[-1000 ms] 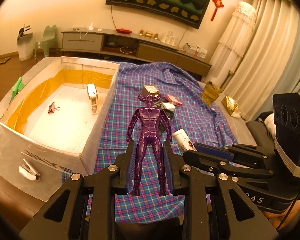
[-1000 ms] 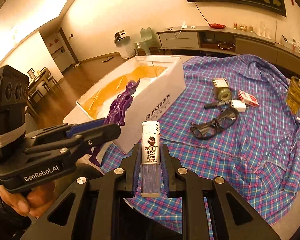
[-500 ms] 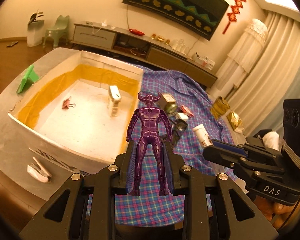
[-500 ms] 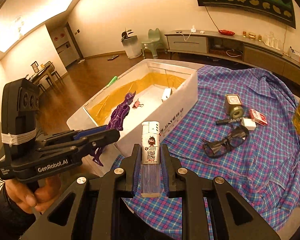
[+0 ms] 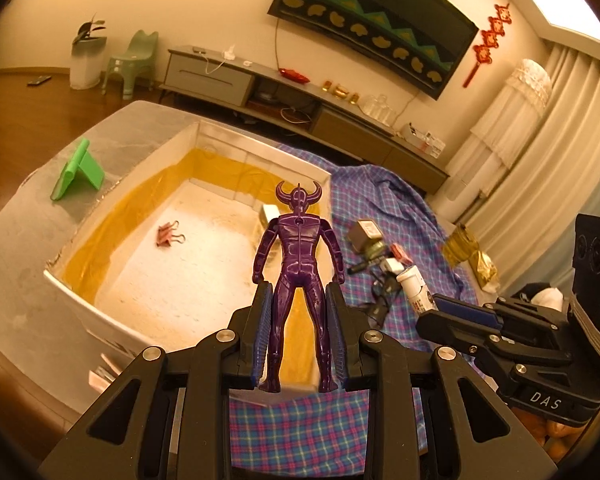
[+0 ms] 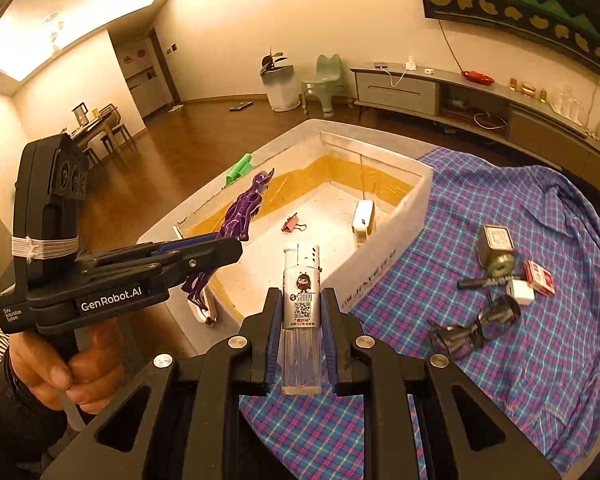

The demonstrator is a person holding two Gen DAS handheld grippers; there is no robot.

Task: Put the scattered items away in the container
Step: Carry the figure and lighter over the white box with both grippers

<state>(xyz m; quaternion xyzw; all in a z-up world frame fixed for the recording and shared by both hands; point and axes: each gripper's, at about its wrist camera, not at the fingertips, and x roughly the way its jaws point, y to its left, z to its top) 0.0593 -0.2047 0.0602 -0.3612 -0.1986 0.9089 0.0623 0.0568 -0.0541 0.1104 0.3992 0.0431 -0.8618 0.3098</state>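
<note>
"GenRobot.AI" is printed in white on the side of the left gripper (image 6: 216,254), and small white lettering near its rear end appears to read "Data Acquisition System". "DAS" is printed in white on the side of the right gripper (image 5: 452,312). On the lighter (image 6: 302,300) a QR code is printed, and a brand word above it cannot be read with certainty.

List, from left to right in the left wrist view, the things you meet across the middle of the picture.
green stand → pink binder clip → purple figure → lighter → gold packet
</note>
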